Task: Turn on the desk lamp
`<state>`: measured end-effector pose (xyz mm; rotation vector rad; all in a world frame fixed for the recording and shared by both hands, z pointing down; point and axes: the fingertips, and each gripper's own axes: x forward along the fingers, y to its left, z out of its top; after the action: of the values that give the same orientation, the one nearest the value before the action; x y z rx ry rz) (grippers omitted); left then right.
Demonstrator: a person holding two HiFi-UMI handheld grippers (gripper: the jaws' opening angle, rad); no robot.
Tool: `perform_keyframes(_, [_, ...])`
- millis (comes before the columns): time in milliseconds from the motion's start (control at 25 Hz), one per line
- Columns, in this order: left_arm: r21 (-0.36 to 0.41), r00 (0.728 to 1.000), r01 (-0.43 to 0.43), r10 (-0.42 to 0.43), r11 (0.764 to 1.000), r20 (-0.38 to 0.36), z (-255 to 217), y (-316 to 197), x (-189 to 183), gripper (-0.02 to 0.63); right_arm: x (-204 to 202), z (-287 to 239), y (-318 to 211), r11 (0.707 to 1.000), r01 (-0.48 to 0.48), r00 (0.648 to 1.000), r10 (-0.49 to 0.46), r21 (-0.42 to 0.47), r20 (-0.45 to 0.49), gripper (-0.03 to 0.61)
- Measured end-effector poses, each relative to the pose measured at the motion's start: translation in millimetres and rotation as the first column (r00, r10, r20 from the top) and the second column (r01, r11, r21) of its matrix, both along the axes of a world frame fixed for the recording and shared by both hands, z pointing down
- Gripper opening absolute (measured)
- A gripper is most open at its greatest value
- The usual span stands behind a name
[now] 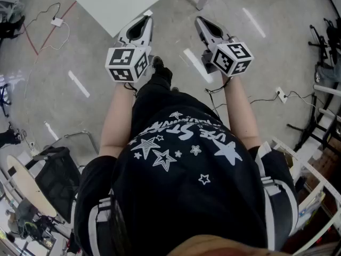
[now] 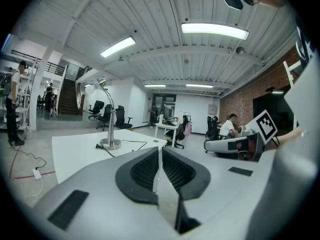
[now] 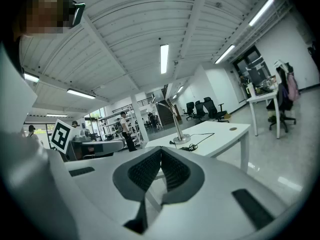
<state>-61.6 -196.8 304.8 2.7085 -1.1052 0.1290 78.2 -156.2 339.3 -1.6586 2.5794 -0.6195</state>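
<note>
The desk lamp (image 2: 106,115) stands on a white table (image 2: 70,156): a silver stem on a round base, its head bent over, its cord trailing across the top. The right gripper view shows the same lamp (image 3: 177,124) on that table (image 3: 225,134). Only the table's near corner (image 1: 122,4) reaches into the head view; the lamp is out of frame there. My left gripper (image 1: 145,19) (image 2: 159,153) and right gripper (image 1: 200,20) (image 3: 161,154) are held side by side in front of the person, short of the table, both shut and empty.
A power strip (image 1: 57,21) with cables lies on the grey floor at the left. Another strip (image 1: 279,94) and black stands (image 1: 319,41) sit at the right. A black chair (image 1: 56,177) is at the lower left. Office chairs and people (image 2: 230,126) are far off.
</note>
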Motion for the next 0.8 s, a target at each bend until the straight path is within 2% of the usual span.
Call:
perform_keyframes(200, [-0.015,1.0,0.002,-0.002,1.0,0.006,13.5,-27.4,3.6,0.012,-2.0,8.0,-20.2,1.0,0.009,1.0,-0.009,-0.018,-0.008,0.006])
perform_keyframes(400, [-0.01,0.999,-0.014,0.014,1.0,0.045,24.1,-81.4,7.9,0.012,-1.4,9.1,-76.2,0.999,0.014,0.999,-0.015,-0.031,-0.04,0.006])
perform_keyframes(480, [-0.019,0.999,-0.012,0.013,1.0,0.042,30.1,-86.0,11.6,0.012,3.0,8.6,-86.1,1.0,0.019,0.999,-0.02,-0.025,-0.046,0.006])
perform_keyframes(560, [-0.026,0.999,0.004,-0.003,1.0,0.038,45.7,-38.1,18.3,0.012,10.2,15.7,-47.7,0.999,0.037,0.998,-0.037,-0.011,-0.048,0.006])
perform_keyframes(680, [-0.025,0.998,0.048,-0.048,0.999,0.032,82.2,101.5,22.1,0.012,10.4,42.8,76.6,0.996,0.094,0.994,-0.093,0.009,-0.054,0.006])
perform_keyframes(720, [-0.03,0.998,0.06,-0.059,0.998,0.028,92.1,131.8,20.4,0.012,7.2,51.2,104.4,0.994,0.108,0.993,-0.107,0.008,-0.056,0.006])
perform_keyframes(800, [-0.044,0.997,0.07,-0.069,0.997,0.022,102.5,148.3,17.4,0.012,2.7,60.6,118.9,0.993,0.121,0.991,-0.121,-0.005,-0.054,0.006])
